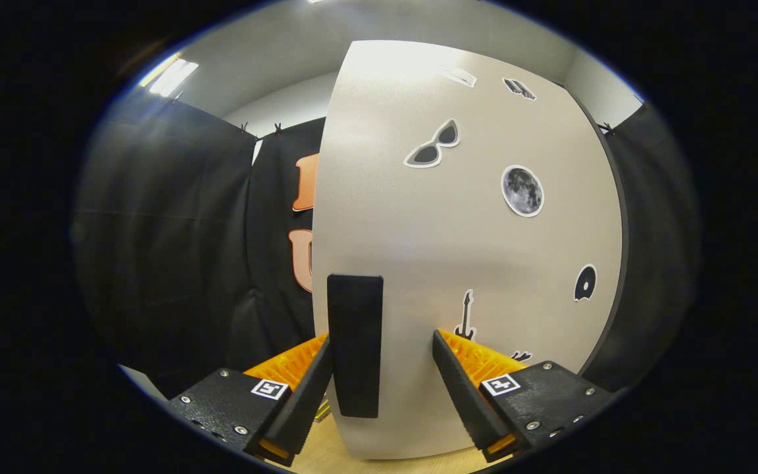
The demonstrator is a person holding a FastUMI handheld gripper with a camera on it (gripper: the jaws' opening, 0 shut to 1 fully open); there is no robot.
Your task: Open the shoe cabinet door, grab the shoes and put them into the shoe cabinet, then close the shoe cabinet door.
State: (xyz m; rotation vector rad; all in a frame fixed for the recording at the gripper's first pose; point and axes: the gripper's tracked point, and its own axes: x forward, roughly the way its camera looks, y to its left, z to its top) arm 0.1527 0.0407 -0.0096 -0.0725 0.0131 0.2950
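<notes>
Hand-held gripper (382,375) faces the shoe cabinet door (471,250) at close range, its fingers spread to either side of the dark upright handle (354,345) near the door's left edge. The left finger lies against or just beside the handle; the right stands apart, so no pinch is made. Straddling the handle suits a pull to swing the door. Stickers (522,191) mark the panel. Wooden floor (326,454) lies below.

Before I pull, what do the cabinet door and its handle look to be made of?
Cabinet door: likely laminated board, matte pale grey with soft glare, flat stickers on it. Handle: black, matte, probably plastic or coated metal; can't tell which. The gripper is open, fingers either side of the handle.
</notes>
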